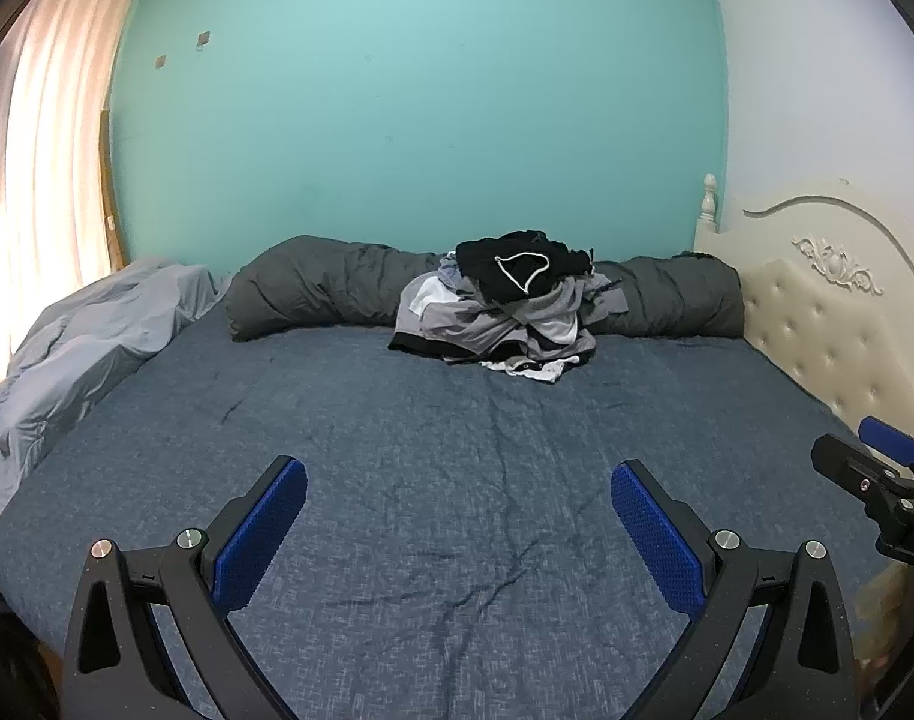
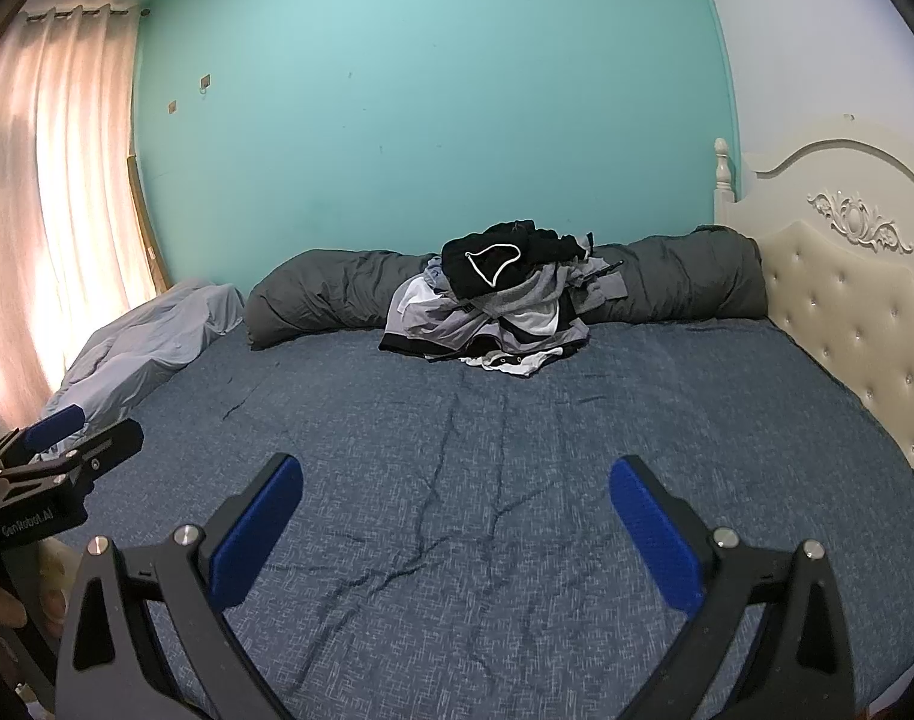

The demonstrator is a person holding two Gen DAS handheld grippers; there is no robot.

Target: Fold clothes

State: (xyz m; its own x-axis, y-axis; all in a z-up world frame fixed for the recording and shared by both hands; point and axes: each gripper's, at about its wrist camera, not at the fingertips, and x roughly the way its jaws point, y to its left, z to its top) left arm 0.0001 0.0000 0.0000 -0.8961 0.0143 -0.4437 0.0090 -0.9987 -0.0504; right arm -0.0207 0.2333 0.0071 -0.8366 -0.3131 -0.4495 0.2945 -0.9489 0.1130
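A heap of unfolded clothes [image 1: 505,306] in black, grey and white lies at the far side of the bed [image 1: 427,480], against a dark grey rolled duvet; a black garment with a white drawstring tops it. The right wrist view shows the same clothes heap [image 2: 499,306]. My left gripper [image 1: 457,480] hangs open over the near part of the blue sheet, nothing between its blue pads. My right gripper [image 2: 456,477] is open too, also empty and well short of the heap. Each gripper shows at the edge of the other's view: the right gripper [image 1: 871,456], the left gripper [image 2: 67,438].
A dark grey rolled duvet [image 1: 313,288] runs along the teal wall. A light blue blanket [image 1: 79,354] is bunched at the left by the curtain. A cream tufted headboard [image 1: 841,324] bounds the right side. A hand [image 2: 1,606] holds the left gripper.
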